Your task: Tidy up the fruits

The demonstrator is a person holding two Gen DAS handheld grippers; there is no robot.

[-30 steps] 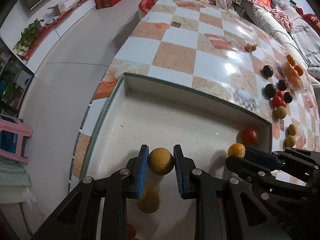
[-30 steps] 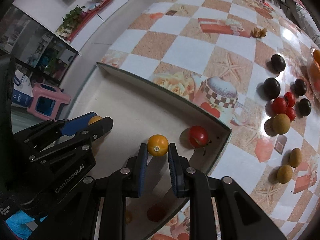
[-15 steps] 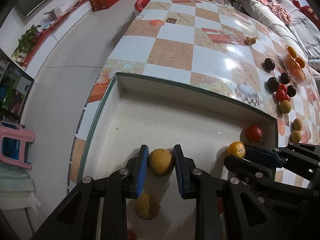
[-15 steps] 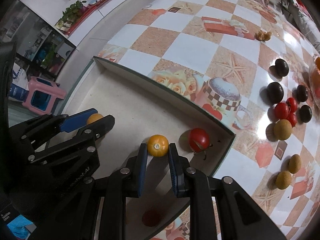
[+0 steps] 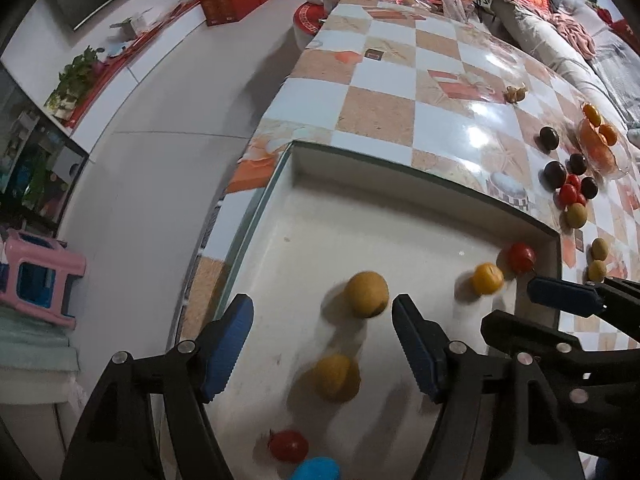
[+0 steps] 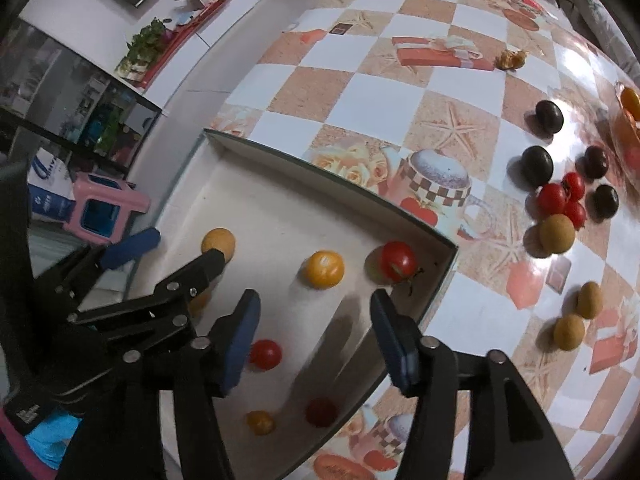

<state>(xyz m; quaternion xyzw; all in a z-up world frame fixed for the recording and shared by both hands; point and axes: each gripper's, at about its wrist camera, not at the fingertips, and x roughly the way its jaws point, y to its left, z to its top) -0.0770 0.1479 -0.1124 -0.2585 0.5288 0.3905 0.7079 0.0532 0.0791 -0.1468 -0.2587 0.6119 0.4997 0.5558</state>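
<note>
On the checkered table (image 6: 360,92) sits a shallow white tray (image 5: 400,188), and both grippers hang over it. Left gripper (image 5: 322,340) has its jaws opening wide with nothing pinched — a yellow-brown fruit (image 5: 367,294) lies loose on the tray floor just ahead of its fingertips, and a second one (image 5: 335,377) lies between them, nearer the camera. Right gripper (image 6: 316,332) is likewise opening and empty; an orange tomato (image 6: 323,269) rests on the tray floor just beyond its tips, with a red tomato (image 6: 398,261) beside it in the tray's far right corner. More small red and orange fruits lie at the tray's near end. Outside the tray, well to its right, dark plums (image 6: 537,165), red tomatoes (image 6: 560,199) and tan fruits (image 6: 556,232) stand clustered on the table — apart from the tray.
</note>
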